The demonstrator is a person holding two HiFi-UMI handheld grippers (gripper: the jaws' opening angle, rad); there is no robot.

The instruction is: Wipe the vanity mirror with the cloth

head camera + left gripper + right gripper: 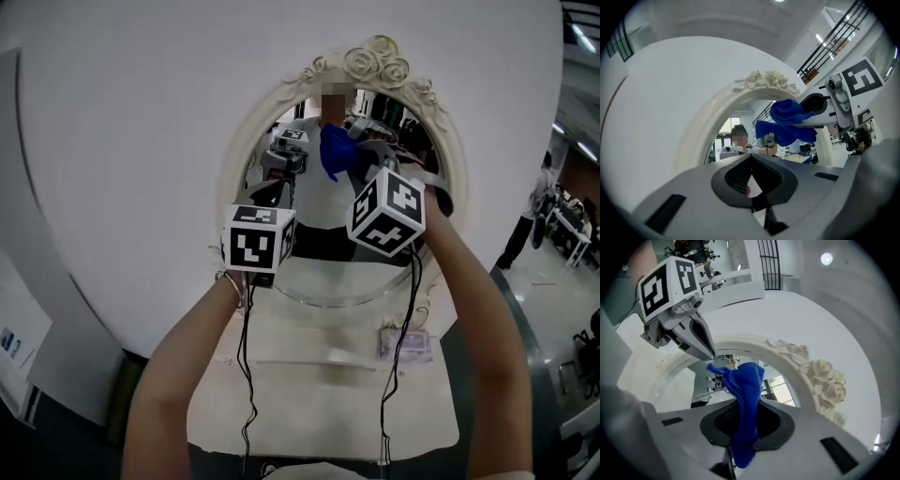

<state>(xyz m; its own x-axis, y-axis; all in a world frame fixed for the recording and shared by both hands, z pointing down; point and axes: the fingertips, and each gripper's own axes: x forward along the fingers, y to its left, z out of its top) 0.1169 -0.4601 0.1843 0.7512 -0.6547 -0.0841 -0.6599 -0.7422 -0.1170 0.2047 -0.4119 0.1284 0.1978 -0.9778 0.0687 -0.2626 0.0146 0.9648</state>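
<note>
Your blue cloth (746, 385) is clamped between the fingers of your right gripper (743, 423). Its bunched upper part sticks out past the tips, up at the top of the glass of the oval vanity mirror (242, 155), just below the frame's carved roses (375, 61). Your left gripper (751, 186) has its fingers together on nothing, with its tips just beside the cloth.

Bunched blue cloth (743, 394), upright white-framed oval mirror (314, 202)

Blue cloth (743, 394) drapes the jaws of the right gripper (740, 427), hiding their tips; small pale packet (405, 343) on the white surface (309, 394), too blurred to identify.
</note>
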